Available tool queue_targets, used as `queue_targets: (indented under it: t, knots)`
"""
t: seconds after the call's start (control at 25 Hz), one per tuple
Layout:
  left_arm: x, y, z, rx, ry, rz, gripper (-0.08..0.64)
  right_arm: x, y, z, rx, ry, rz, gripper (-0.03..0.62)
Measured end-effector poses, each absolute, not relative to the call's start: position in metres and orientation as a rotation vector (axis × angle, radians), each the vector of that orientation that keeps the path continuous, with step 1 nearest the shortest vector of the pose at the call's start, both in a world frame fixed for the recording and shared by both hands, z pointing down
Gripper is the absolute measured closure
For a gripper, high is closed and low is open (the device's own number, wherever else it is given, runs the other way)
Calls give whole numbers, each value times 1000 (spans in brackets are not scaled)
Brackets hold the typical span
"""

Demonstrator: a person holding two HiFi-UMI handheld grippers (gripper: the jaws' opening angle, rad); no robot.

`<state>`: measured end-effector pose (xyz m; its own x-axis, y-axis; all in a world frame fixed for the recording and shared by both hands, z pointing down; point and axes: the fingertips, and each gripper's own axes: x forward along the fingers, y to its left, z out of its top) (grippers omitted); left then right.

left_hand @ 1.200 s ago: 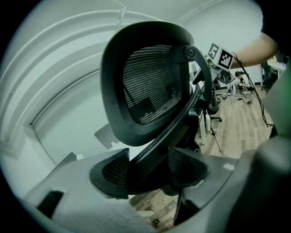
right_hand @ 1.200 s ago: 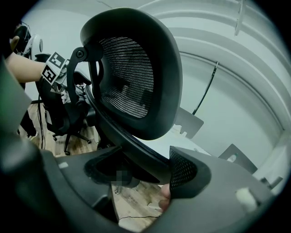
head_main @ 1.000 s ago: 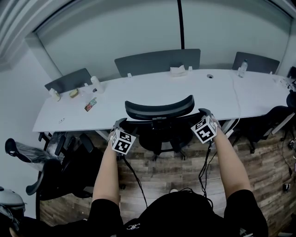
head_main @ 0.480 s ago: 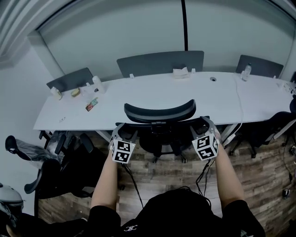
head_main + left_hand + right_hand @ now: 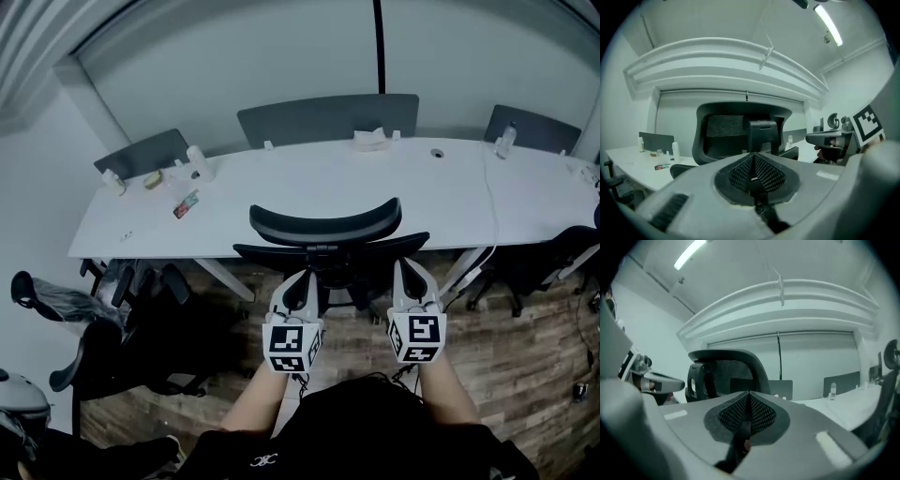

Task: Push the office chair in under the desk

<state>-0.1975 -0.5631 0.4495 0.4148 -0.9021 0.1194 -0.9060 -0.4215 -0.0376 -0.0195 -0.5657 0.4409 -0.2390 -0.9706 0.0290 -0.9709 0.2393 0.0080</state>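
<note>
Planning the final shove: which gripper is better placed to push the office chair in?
Probably left. Both are shut and empty, but the left gripper faces the middle of the office chair; the right gripper sits near its edge.

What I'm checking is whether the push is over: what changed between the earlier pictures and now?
Both grippers left the sides of the office chair and drew back toward the person, closer together. The left gripper and the right gripper now sit behind the chair back, jaws shut on nothing. The chair stayed pushed up to the desk.
</note>
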Motion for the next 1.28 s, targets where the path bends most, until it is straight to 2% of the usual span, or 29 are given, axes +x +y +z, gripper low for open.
queue_targets:
  t: [0.44, 1.28]
  knots:
    - [-181, -554, 456, 2640, -1627, 276, 557, -38, -554, 455, 1866, -2430, 147, 586]
    - [-198, -538, 454, 2617, -1672, 307, 540, -80, -548, 454, 1717, -2519, 114, 586]
